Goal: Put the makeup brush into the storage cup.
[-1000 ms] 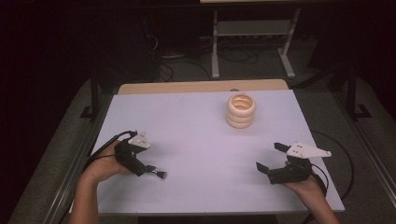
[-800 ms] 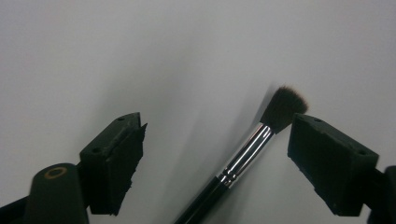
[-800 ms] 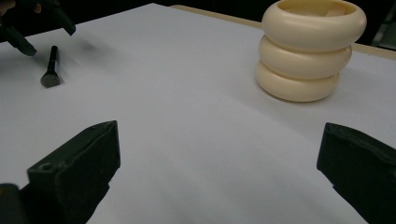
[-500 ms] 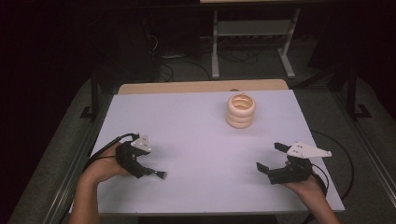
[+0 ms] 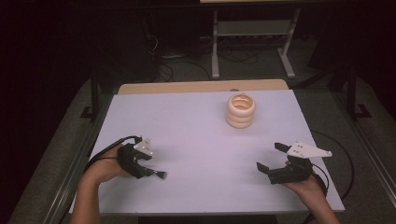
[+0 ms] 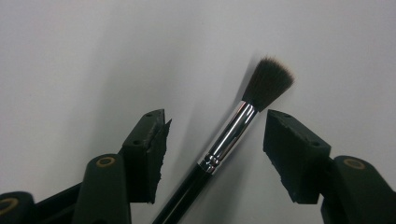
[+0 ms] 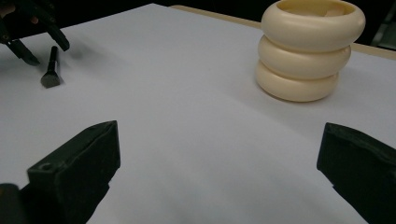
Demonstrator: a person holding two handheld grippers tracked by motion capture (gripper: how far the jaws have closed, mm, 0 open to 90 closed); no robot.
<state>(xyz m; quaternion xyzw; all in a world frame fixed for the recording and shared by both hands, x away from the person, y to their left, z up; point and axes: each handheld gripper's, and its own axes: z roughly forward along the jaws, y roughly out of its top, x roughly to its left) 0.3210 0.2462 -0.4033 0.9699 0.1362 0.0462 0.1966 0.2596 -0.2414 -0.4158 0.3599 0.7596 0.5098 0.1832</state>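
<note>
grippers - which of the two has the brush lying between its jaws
The left gripper: the brush lies between its open jaws. The right gripper has bare table between its own.

my left gripper (image 5: 148, 169) near left of table (image 5: 196, 135), brush (image 6: 233, 133) lying between its jaws | my right gripper (image 5: 270, 158) near right, well apart | ringed holder (image 5: 241, 110) farther back, right of centre

no text, label, brand, number or sign can be read anywhere
</note>
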